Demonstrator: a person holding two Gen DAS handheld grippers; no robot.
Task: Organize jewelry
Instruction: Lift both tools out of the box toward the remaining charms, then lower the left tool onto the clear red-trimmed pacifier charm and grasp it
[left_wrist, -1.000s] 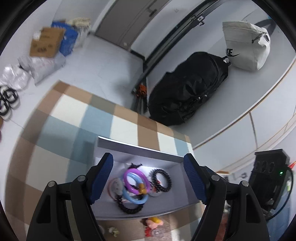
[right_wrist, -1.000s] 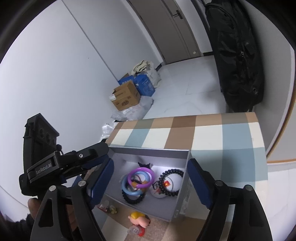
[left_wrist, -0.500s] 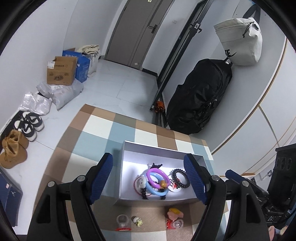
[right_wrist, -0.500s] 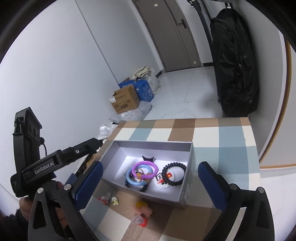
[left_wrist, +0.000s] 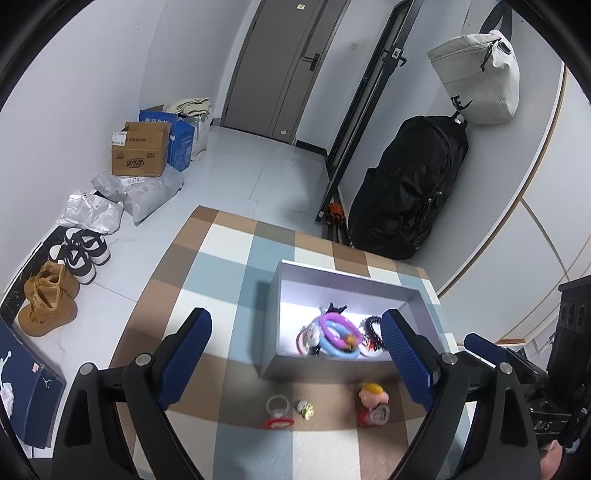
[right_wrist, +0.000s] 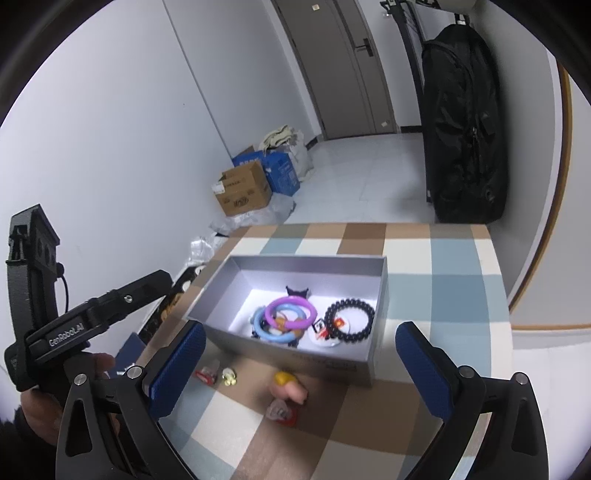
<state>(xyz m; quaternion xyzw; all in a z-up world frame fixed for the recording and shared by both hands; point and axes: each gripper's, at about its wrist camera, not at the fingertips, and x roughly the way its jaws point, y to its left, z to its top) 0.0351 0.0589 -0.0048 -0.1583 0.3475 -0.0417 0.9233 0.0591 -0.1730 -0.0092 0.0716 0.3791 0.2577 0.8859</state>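
Note:
A grey open box (left_wrist: 334, 371) (right_wrist: 332, 363) stands on the checked table. In it lie a purple bangle (left_wrist: 338, 325) (right_wrist: 291, 314), a blue bangle (left_wrist: 338, 349) (right_wrist: 271, 332), a black bead bracelet (left_wrist: 371, 328) (right_wrist: 351, 319) and a small black bow (right_wrist: 298, 291). In front of the box lie a pink figure with yellow hair (left_wrist: 373, 393) (right_wrist: 288, 387), two clear red-tipped pieces (left_wrist: 277, 410) (left_wrist: 375, 416) and a small yellow charm (left_wrist: 305, 408) (right_wrist: 229, 376). My left gripper (left_wrist: 295, 363) is open and empty, above and short of the box. My right gripper (right_wrist: 301, 369) is open and empty too.
The checked table (left_wrist: 229, 266) ends at a white wall on the right. On the floor stand cardboard boxes (left_wrist: 142, 153), plastic bags, shoes (left_wrist: 50, 299) and a black backpack (left_wrist: 410, 188). A cream bag (left_wrist: 480, 74) hangs above it.
Both grippers have pulled up and back from the box, so the box looks smaller and the small items in front of it have come into view. Both stay open.

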